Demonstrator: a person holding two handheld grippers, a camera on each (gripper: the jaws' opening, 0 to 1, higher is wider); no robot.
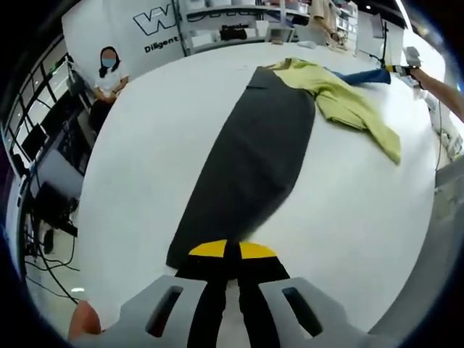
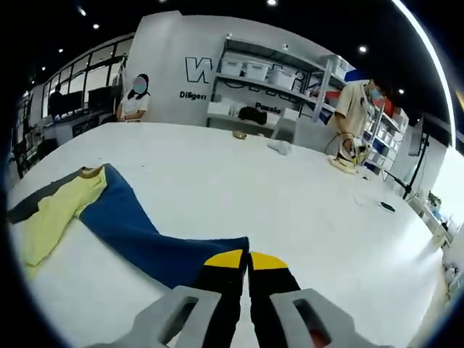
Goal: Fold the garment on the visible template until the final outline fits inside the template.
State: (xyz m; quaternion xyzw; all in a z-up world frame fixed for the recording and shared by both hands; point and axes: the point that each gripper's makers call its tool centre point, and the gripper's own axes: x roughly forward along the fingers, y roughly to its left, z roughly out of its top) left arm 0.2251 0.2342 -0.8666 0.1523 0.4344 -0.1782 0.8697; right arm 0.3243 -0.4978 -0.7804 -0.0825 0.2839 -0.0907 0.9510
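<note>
Seated masked person (image 1: pixel 109 72) beside white table (image 1: pixel 159 130); shelving (image 2: pixel 275 72) (storage bins) behind; standing person (image 2: pixel 357 109) near shelves.

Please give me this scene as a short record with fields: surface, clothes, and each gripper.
surface: white table
dark garment: long, laid flat
yellow-green garment: crumpled beside the dark garment's far end
blue garment: stretched out
left gripper: fingers together at the dark garment's near edge
right gripper: fingers together at the blue garment's end

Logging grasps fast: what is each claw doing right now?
Left claw: shut on the dark grey cloth strip.
Right claw: shut on the blue fabric sleeve.
</note>
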